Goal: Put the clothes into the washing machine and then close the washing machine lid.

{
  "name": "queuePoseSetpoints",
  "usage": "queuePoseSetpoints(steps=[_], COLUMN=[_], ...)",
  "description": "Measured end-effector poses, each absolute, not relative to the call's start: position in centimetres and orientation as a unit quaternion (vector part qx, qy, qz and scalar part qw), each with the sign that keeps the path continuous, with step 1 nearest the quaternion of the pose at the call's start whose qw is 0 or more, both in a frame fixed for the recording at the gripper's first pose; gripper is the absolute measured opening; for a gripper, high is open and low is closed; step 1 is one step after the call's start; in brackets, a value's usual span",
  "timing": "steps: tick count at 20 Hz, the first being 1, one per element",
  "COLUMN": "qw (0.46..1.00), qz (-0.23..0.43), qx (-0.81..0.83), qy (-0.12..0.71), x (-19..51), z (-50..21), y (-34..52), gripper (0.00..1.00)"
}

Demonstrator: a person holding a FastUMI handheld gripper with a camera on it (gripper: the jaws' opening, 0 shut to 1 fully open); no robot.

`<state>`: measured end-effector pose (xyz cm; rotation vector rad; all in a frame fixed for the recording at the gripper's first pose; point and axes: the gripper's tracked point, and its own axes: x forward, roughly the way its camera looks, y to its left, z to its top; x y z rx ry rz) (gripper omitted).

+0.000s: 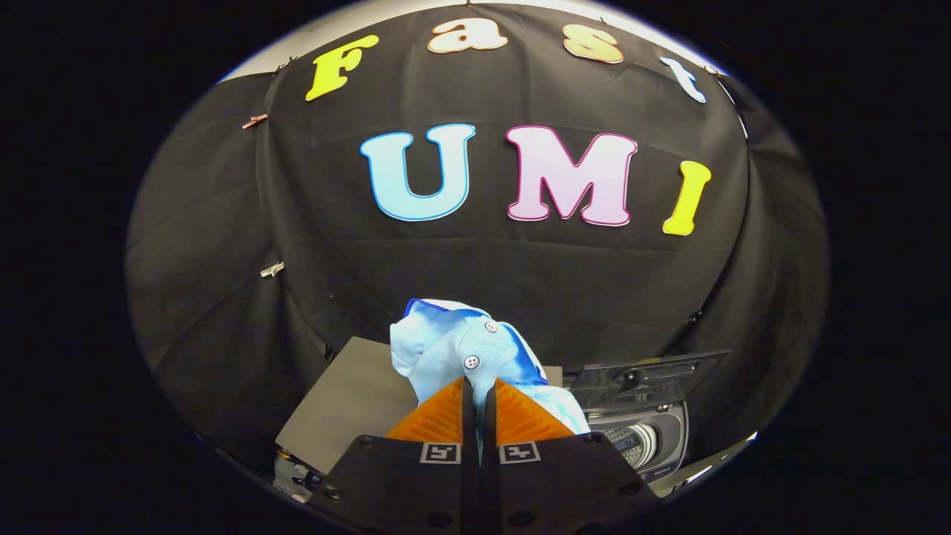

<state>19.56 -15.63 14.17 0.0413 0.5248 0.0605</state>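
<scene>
Between the fingers of the claw (479,390), a light blue buttoned garment (464,353) is pinched and bunches up just ahead of the tips. Right of the garment and beyond, washing machine (643,438) sits with lid (646,379) raised, drum visible.

The handheld two-finger gripper (478,386) is raised clear of the desk, and its fingers (435,420) are drawn almost together, with a narrow slit between the ridged pads. Both fingers pinch a pale blue buttoned cloth garment (464,349), which bunches up just beyond the tips and hangs off them.
</scene>
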Motion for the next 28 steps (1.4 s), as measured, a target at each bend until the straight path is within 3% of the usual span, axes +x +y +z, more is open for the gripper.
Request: queuePoseSetpoints(steps=[17, 28], qw=[0.967, 0.958], qz=[-0.002, 0.012], qx=[0.03, 0.028], qy=[0.252, 0.284], x=[17.8, 17.8], z=[15.1, 9.3], y=[-36.6, -45.1], gripper=[0.04, 0.04])
